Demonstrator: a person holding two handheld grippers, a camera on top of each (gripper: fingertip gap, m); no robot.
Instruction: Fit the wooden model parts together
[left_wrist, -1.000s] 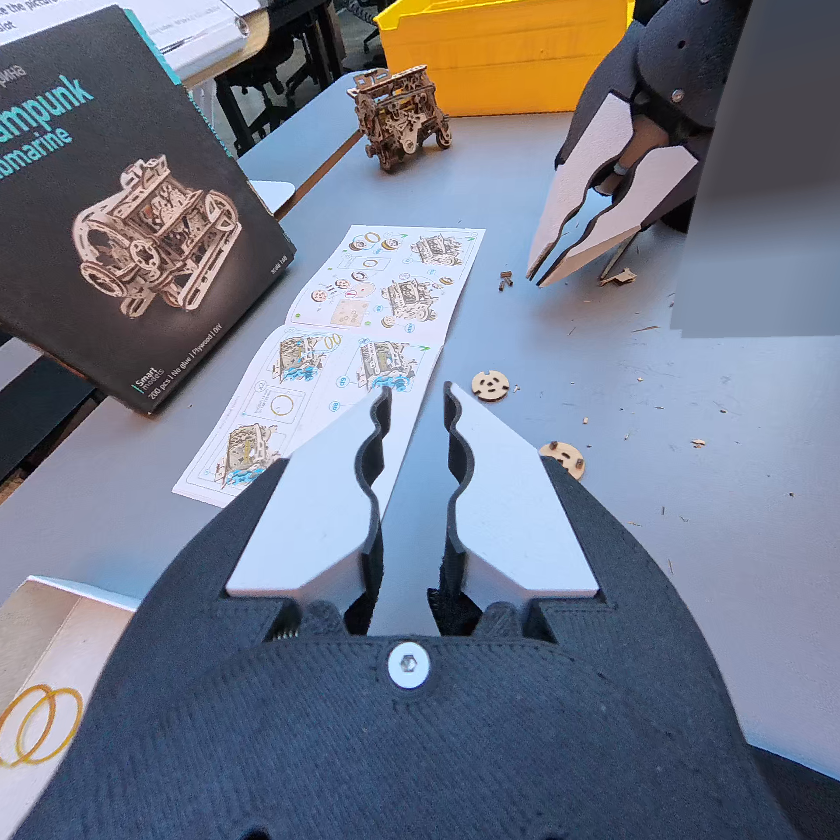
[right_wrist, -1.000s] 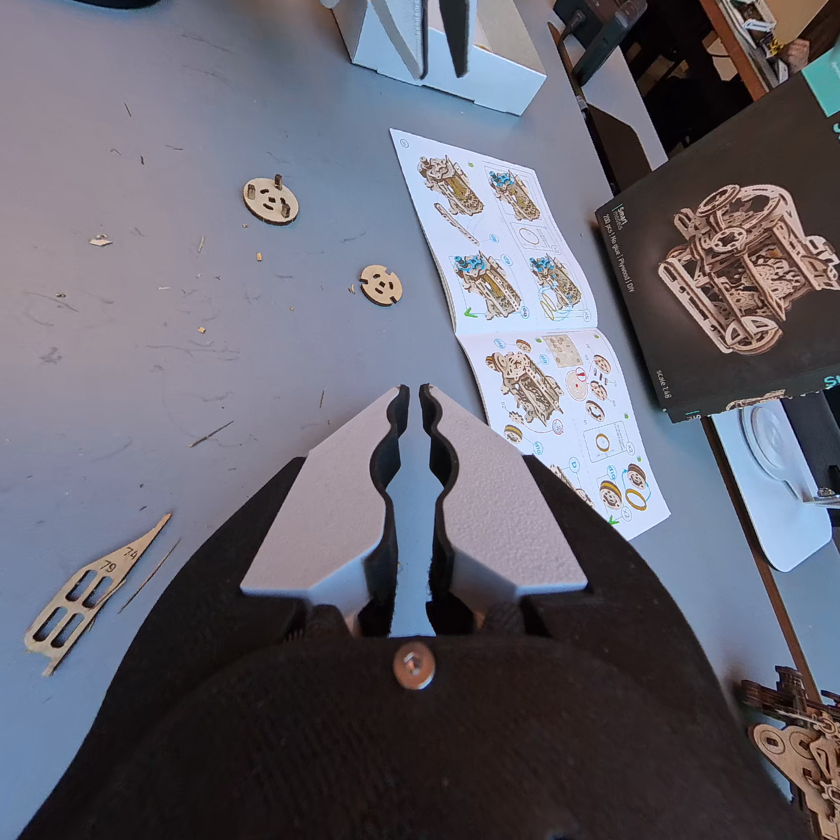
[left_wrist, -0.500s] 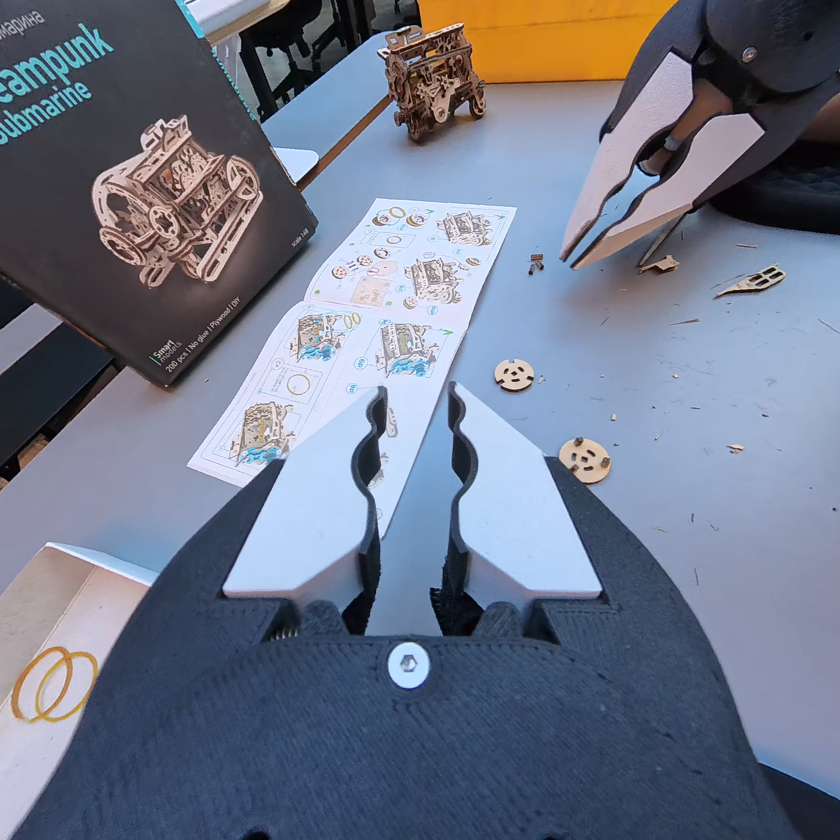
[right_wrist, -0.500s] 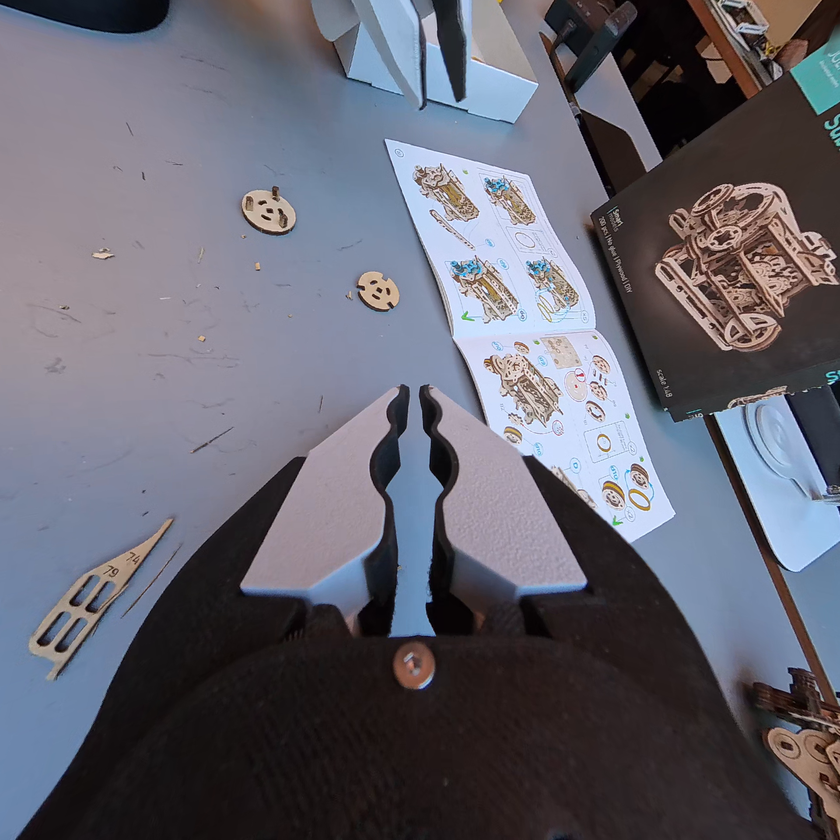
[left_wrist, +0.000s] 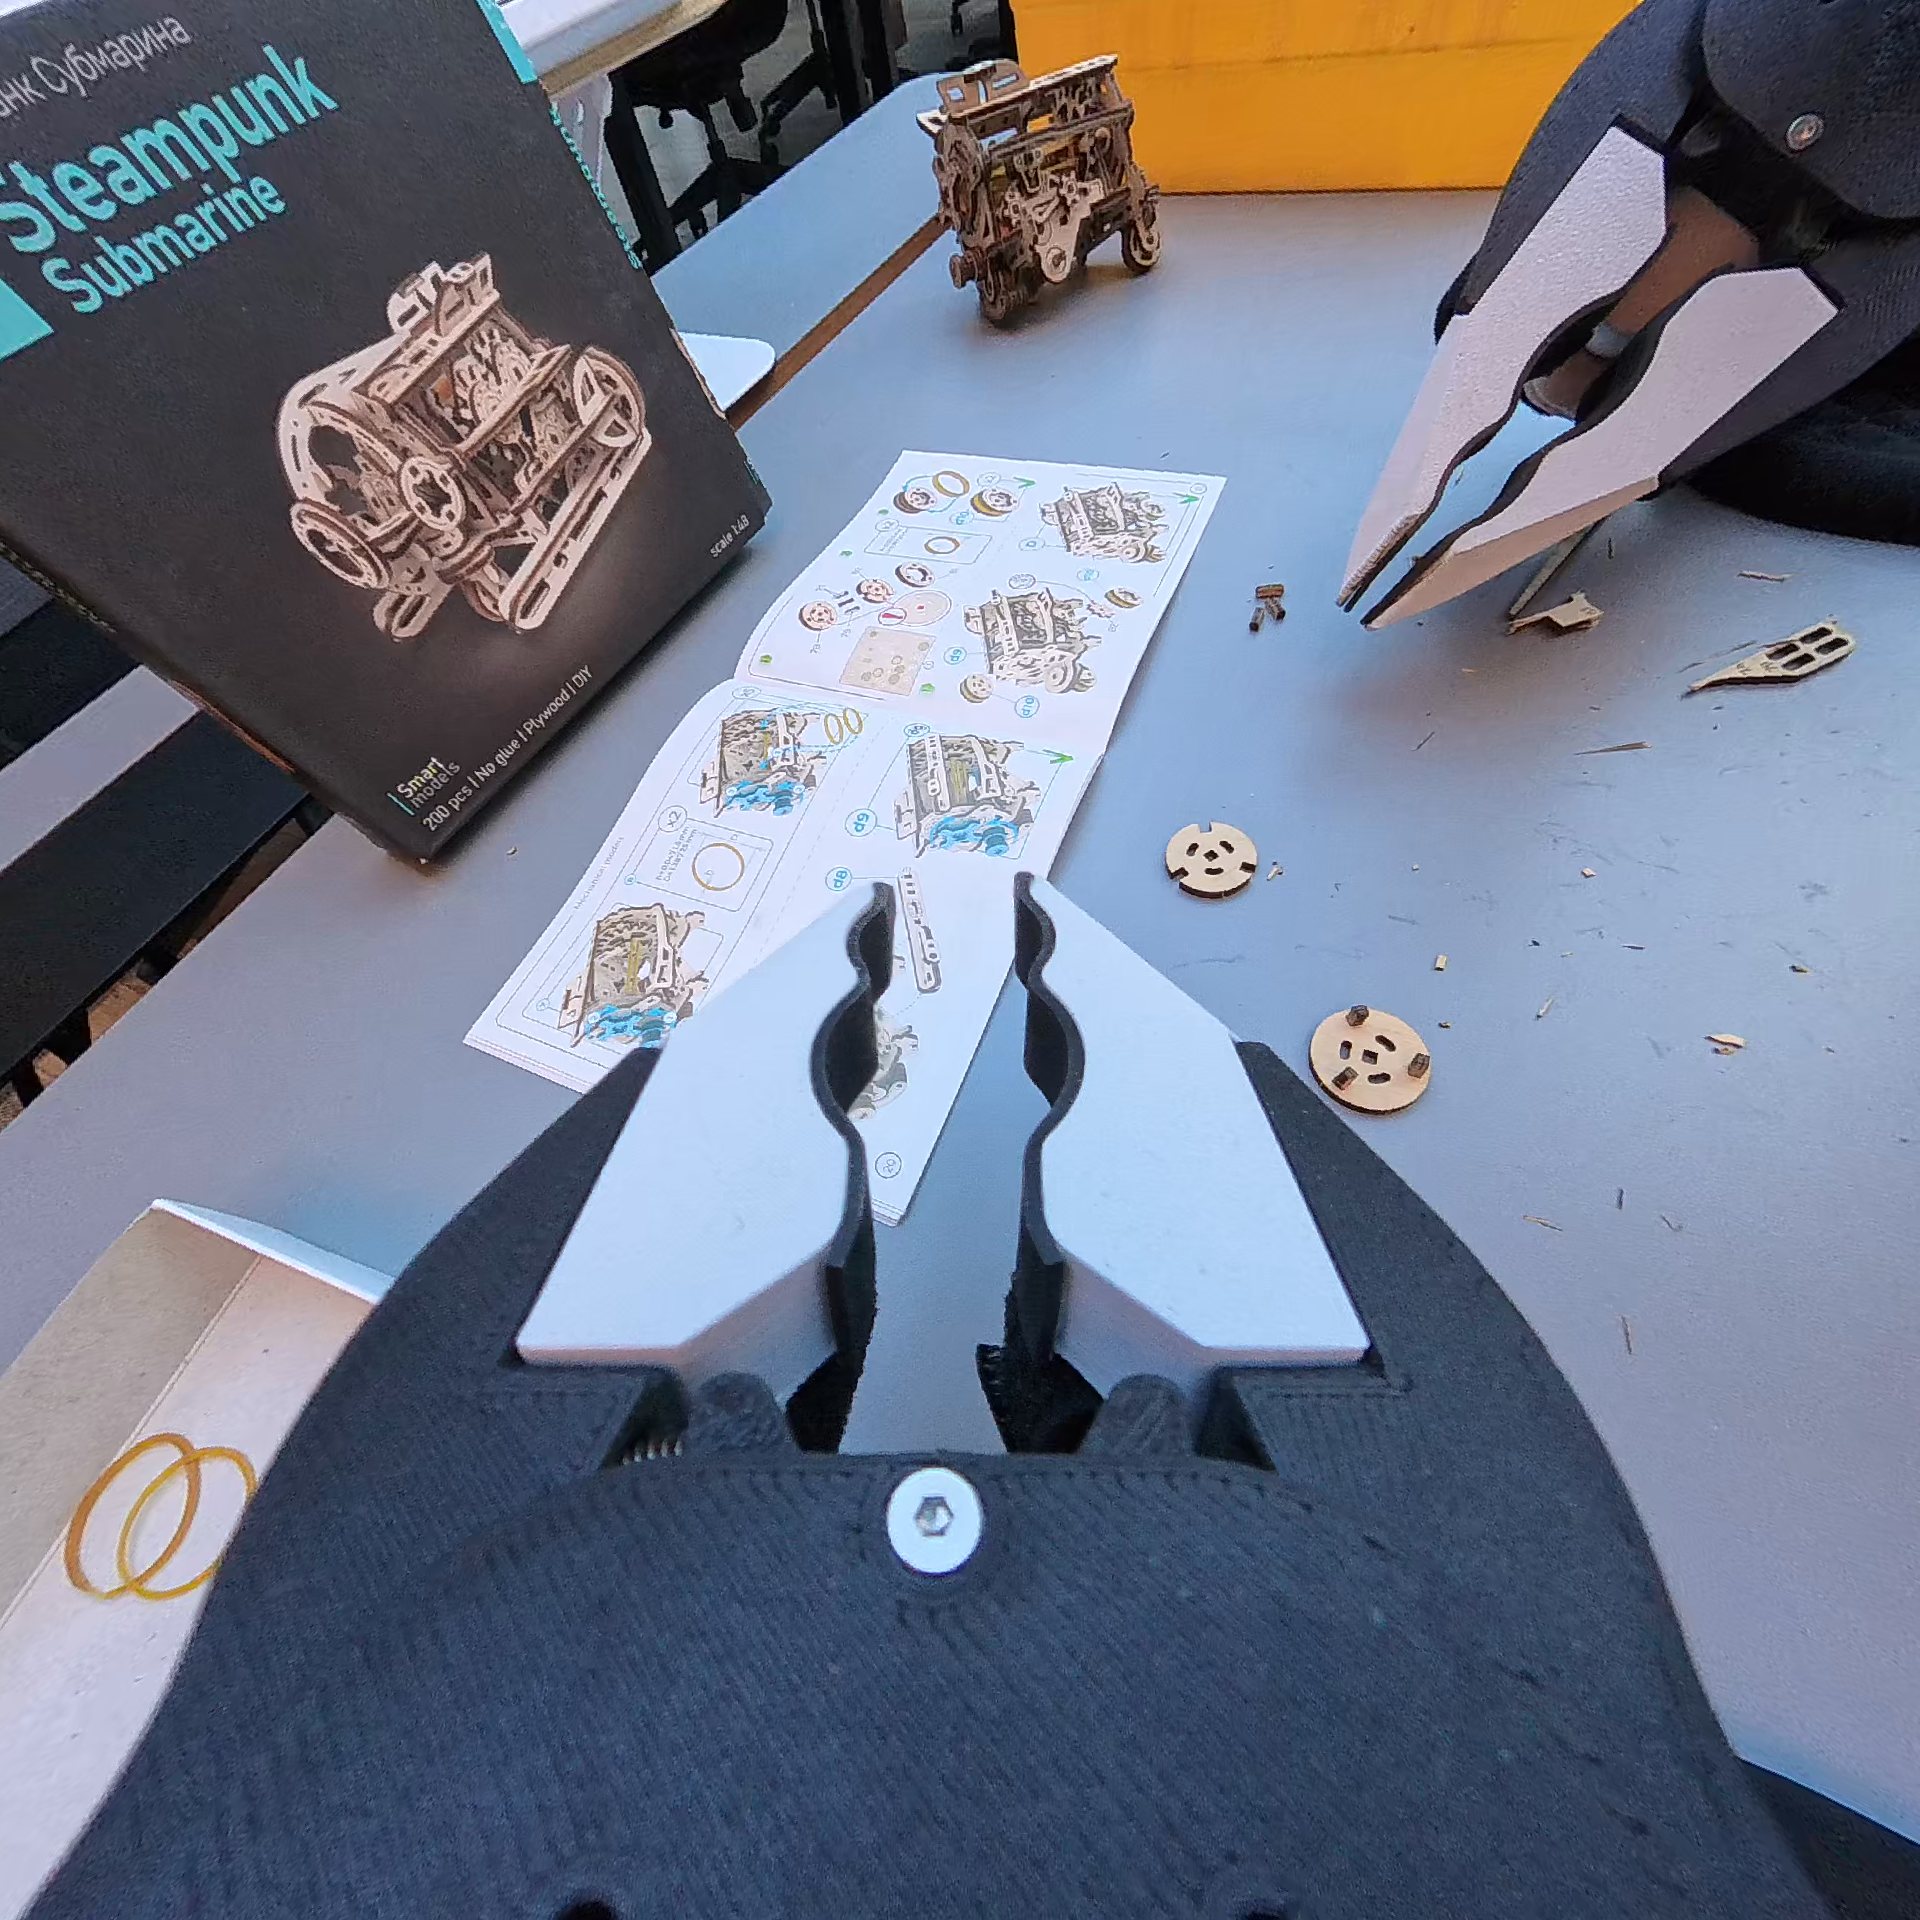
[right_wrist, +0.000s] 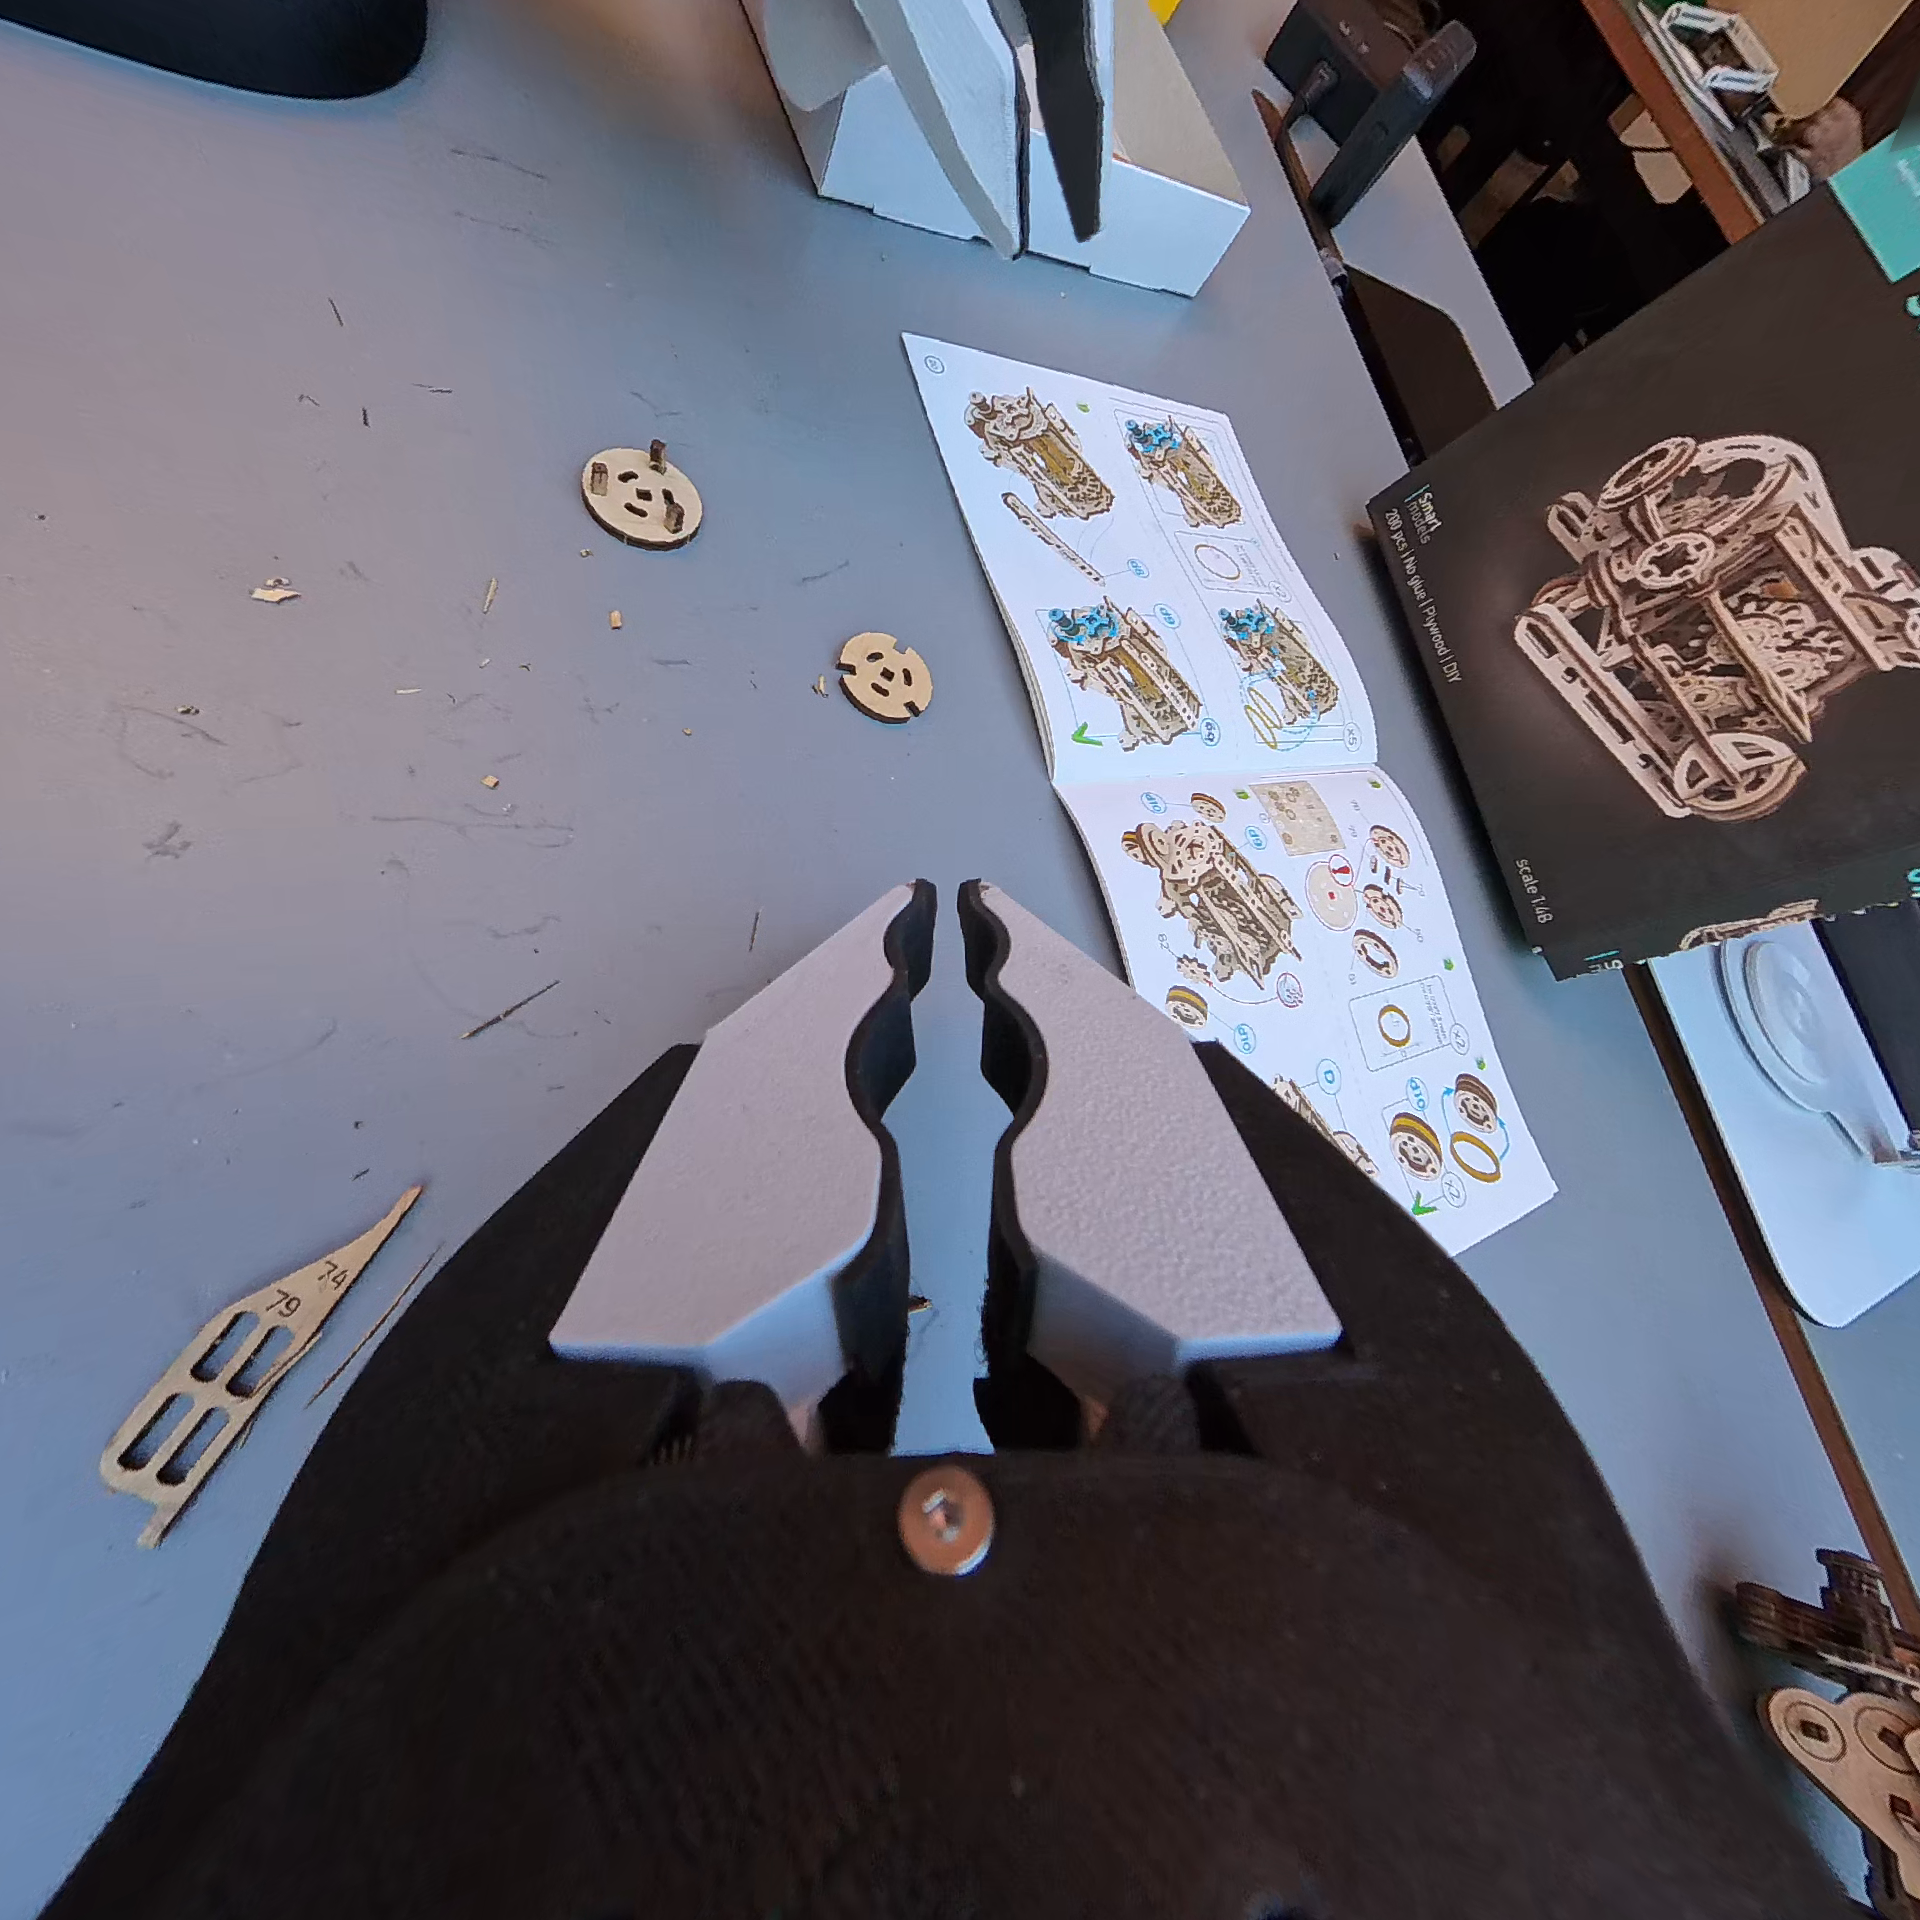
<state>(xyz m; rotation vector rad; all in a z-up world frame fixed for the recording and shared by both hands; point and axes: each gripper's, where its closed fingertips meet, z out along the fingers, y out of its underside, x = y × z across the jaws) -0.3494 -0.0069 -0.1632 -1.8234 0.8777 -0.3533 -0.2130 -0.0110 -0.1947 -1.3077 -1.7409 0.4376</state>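
Two small wooden discs lie on the grey table: a slotted disc (left_wrist: 1210, 858) (right_wrist: 884, 676) and a disc with three short pegs standing in it (left_wrist: 1369, 1062) (right_wrist: 641, 497). A few loose dark pegs (left_wrist: 1268, 608) lie farther off. My left gripper (left_wrist: 954, 894) is open and empty, and hovers over the near end of the instruction booklet (left_wrist: 935, 748), left of both discs. My right gripper (right_wrist: 945, 894) is empty, its tips almost together. It hovers above bare table short of the slotted disc and also shows in the left wrist view (left_wrist: 1361, 613).
The dark kit box (left_wrist: 312, 395) (right_wrist: 1714, 675) leans at the table edge beside the booklet (right_wrist: 1195, 727). An assembled wooden model (left_wrist: 1044, 187) stands before a yellow bin (left_wrist: 1299, 83). A white box (left_wrist: 125, 1403) holds rubber bands. A wooden offcut (left_wrist: 1782, 657) (right_wrist: 249, 1351) and splinters lie about. There is about 15 centimeters between the tips of the two grippers. My right gripper's tips are some 7 centimeters from the slotted disc (right_wrist: 884, 676). It is also in sight in the left wrist view (left_wrist: 1216, 853).
The left wrist view has shifted, so the discs and the model sit farther right in it. The right gripper has crept slightly forward. Nothing was picked up, and both jaw gaps are unchanged.
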